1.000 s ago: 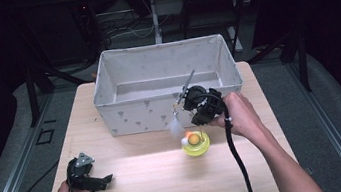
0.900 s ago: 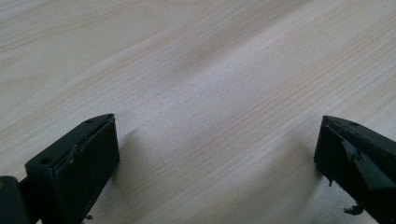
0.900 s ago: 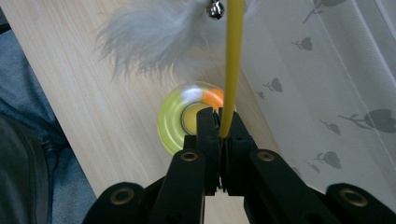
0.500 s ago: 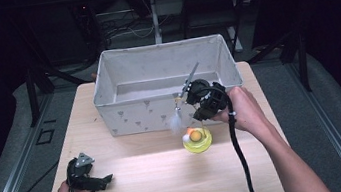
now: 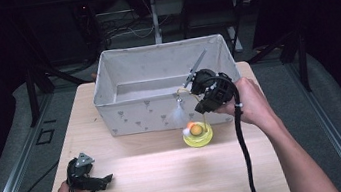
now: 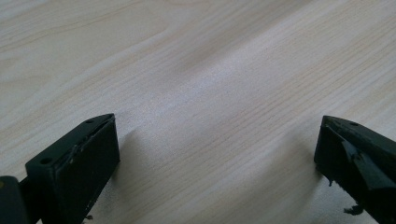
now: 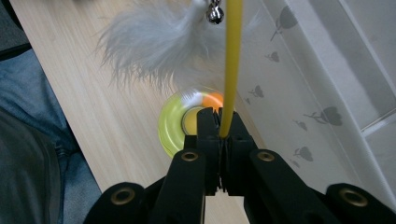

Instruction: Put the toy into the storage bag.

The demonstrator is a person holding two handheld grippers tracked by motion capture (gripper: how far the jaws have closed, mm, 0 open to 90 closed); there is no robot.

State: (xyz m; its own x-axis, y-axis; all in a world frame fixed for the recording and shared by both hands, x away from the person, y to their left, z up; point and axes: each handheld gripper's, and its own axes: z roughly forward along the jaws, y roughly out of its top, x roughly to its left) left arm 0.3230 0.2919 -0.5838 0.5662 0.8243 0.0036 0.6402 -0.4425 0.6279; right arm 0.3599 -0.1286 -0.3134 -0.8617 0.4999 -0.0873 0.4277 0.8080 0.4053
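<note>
Standing across the far half of the pale wooden surface (image 5: 160,178), a grey fabric bin (image 5: 126,117) with small printed motifs sits with its open top bare inside, as far as the high view tells. Just in front of its near wall, toward the right edge, sits a round yellow base (image 5: 197,135) with an orange-and-white ball on top; it looks like the foot of a cat toy. A thin yellow wand (image 7: 231,60) rises from that base, and a tuft of grey feathers (image 7: 149,42) with a small bell (image 7: 215,15) hangs off its upper end.

The right tool (image 7: 219,123) is clamped on the wand, jaws pressed tight together around the stem low down, just above the base. The hand (image 5: 250,102) holds it close to the bin's near right corner. The base looks blurred in the right gripper view, so whether it sits on the surface or has just left it I cannot tell.

The left tool (image 5: 89,175) rests near the front left corner, its jaws wide apart over bare wood with nothing between them.

The step in hand reads as lifting the toy by its wand. Next it likely needs raising above the bin's rim, carrying over the wall, then letting go inside, keeping the dangling feathers from snagging the fabric.
</note>
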